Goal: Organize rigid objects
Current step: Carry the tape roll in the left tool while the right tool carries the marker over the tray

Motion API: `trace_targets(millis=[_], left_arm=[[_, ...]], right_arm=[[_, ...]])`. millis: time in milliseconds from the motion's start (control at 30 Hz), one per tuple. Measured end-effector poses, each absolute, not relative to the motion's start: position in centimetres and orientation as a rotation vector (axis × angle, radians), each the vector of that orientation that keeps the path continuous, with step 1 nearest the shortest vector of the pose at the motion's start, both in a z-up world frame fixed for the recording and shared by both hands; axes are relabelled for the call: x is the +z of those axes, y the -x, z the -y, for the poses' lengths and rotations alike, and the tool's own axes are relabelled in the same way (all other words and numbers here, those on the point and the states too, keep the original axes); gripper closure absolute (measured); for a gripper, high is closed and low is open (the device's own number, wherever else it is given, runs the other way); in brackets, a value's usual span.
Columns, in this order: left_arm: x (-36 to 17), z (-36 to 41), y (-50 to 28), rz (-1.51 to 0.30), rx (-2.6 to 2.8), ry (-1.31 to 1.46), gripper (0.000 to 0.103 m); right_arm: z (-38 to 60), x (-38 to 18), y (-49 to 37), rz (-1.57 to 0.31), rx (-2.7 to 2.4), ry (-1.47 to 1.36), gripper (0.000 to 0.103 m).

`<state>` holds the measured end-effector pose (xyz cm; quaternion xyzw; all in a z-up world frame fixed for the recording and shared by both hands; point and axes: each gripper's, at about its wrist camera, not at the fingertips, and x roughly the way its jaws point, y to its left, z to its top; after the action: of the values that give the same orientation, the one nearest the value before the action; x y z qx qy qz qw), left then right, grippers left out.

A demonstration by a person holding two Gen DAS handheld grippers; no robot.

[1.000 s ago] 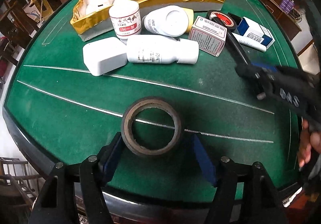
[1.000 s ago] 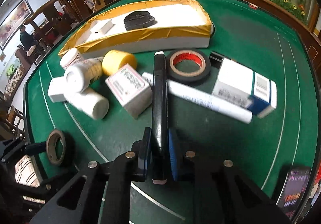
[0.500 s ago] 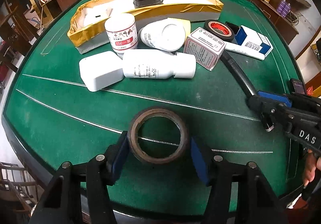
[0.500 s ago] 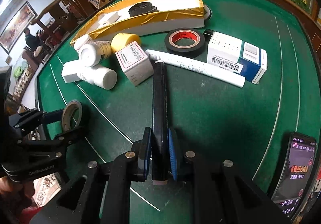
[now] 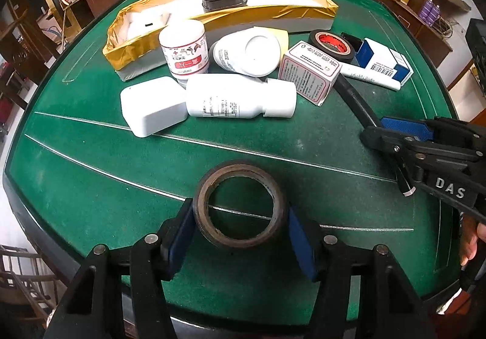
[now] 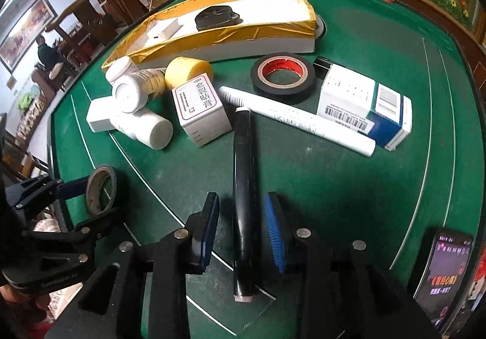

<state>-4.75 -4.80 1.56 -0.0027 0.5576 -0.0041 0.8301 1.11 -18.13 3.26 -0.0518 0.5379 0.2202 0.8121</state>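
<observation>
The left gripper (image 5: 240, 229) has its fingers closed on the brown tape roll (image 5: 240, 206), one blue pad at each side, low over the green desk (image 5: 91, 187). The right gripper (image 6: 241, 229) has just been opening: its fingers stand narrowly apart, clear of the black marker (image 6: 243, 193) lying between them on the desk. From the marker's far tip, a white marker (image 6: 297, 120) lies at 2 o'clock, the black tape roll (image 6: 282, 78) at 1, a small carton (image 6: 200, 108) at 10, and the gold-edged tray (image 6: 212, 38) at 12.
</observation>
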Motion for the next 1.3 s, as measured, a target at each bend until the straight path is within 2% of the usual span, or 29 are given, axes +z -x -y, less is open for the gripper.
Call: trace_targets(millis=[100, 667, 1300], left_arm=[[1.5, 4.8, 4.6, -1.189, -0.012, 0.003, 0.041], [5.8, 4.7, 3.7, -1.094, -0.069, 0.131, 0.041], [9.8, 2.1, 3.3, -1.026, -0.041, 0.18, 0.041]], right_arm=[[17.7, 3.1, -1.1, -1.134, 0.456, 0.154, 0.088], [21.4, 5.8, -0.3, -1.118, 0.523, -0.107, 0.089], [19.1, 7.5, -0.8, -1.091, 0.575, -0.109, 0.089]])
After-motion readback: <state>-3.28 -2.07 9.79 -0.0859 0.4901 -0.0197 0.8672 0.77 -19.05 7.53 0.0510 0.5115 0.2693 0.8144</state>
